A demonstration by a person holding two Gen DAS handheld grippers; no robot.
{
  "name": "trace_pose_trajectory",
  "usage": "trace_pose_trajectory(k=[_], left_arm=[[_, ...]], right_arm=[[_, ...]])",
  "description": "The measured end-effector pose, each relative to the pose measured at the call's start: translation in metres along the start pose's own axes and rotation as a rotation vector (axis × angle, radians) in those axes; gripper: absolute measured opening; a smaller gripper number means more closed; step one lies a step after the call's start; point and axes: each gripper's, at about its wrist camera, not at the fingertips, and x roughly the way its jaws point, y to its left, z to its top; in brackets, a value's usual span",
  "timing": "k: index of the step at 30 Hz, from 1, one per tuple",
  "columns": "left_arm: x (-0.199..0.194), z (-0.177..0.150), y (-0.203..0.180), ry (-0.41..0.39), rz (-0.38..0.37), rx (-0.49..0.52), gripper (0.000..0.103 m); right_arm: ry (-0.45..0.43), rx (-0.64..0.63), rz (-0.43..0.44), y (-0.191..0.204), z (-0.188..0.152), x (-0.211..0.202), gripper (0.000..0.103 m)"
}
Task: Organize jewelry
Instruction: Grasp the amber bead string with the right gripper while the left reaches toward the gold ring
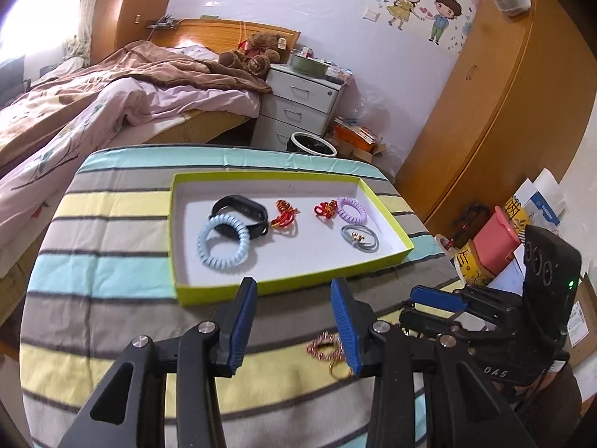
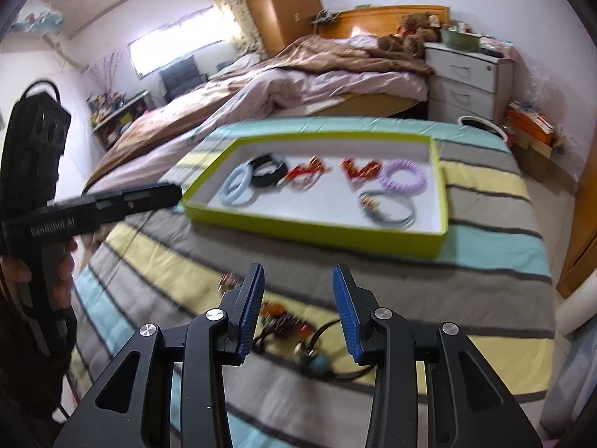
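Observation:
A lime-green tray (image 1: 268,176) lies on the striped cloth (image 1: 112,272). In it are a black wristband (image 1: 242,210), a light blue spiral tie (image 1: 224,240), two red-gold knots (image 1: 284,214), a purple spiral tie (image 1: 352,209) and a grey tie (image 1: 360,239). My left gripper (image 1: 294,295) hovers open and empty before the tray's near rim, above a red-gold braided piece with a ring (image 1: 328,351). My right gripper (image 2: 298,287) is open and empty above a dark beaded piece (image 2: 285,323) and a black cord with a teal bead (image 2: 317,362). The tray (image 2: 317,229) lies beyond it.
A bed with pink bedding (image 1: 112,104) lies behind the cloth. A white nightstand (image 1: 298,108) and a bin (image 1: 311,143) stand further back. A wooden wardrobe (image 1: 503,112) and stacked boxes (image 1: 492,246) crowd the right. A hand (image 2: 22,268) holds the left gripper (image 2: 175,194).

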Motion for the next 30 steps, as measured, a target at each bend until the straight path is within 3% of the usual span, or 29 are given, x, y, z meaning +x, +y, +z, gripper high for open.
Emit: trace_pose_trajectory(k=[6,14,26,30], left_arm=[[-0.012,-0.018,0.011,0.011,0.009,-0.026,0.041],[-0.018,-0.038,0.024,0.031,0.017,-0.068,0.041],[-0.017,-0.053,0.029,0.055,0.01,-0.082,0.041],[-0.014,-0.058,0.026,0.066,-0.005,-0.077,0.041]], right_arm=[[0.058,-0.068,0.018,0.015,-0.009,0.011,0.044],[0.148,-0.166,-0.063,0.026,-0.018,0.029,0.045],[0.159,-0.171,-0.12,0.027,-0.022,0.033,0.044],[0.144,-0.179,-0.132,0.03,-0.022,0.03,0.025]])
